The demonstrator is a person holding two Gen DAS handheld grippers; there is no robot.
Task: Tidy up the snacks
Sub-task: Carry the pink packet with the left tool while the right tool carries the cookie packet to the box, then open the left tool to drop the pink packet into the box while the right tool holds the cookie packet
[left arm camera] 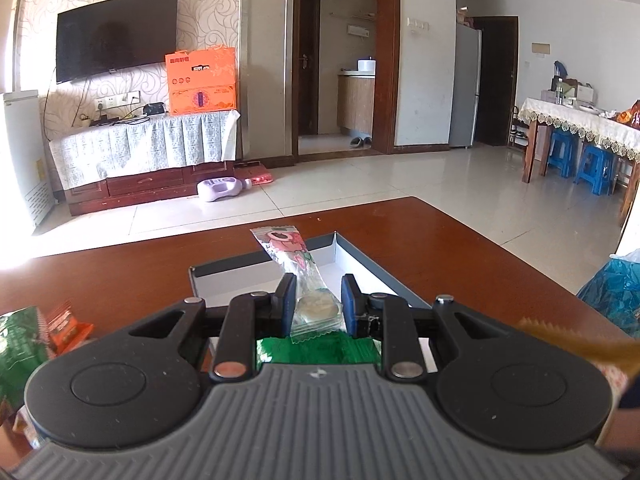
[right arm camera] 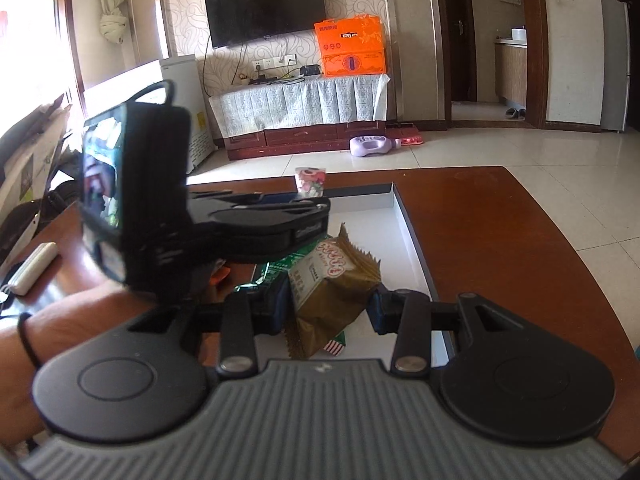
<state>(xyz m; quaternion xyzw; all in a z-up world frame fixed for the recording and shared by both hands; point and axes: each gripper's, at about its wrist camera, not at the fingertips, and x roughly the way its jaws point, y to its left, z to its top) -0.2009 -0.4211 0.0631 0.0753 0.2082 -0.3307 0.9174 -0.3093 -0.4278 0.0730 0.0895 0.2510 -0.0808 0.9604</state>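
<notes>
My left gripper [left arm camera: 316, 300] is shut on a clear snack packet [left arm camera: 298, 268] with a pink cartoon print and a pale round cake inside. It holds the packet above a shallow white box [left arm camera: 352, 260] on the brown table. A green packet [left arm camera: 320, 350] lies in the box under the fingers. My right gripper [right arm camera: 330, 304] is shut on an olive-gold snack packet [right arm camera: 328, 284] over the same box [right arm camera: 408, 224]. The left gripper [right arm camera: 256, 220] shows in the right wrist view, just left of and ahead of the gold packet.
Green and orange snack packets [left arm camera: 36, 336] lie on the table at the left. A blue plastic bag [left arm camera: 612, 292] sits at the table's right edge. A white remote-like object [right arm camera: 32, 268] lies at the far left. The table's far edge [left arm camera: 280, 216] drops to tiled floor.
</notes>
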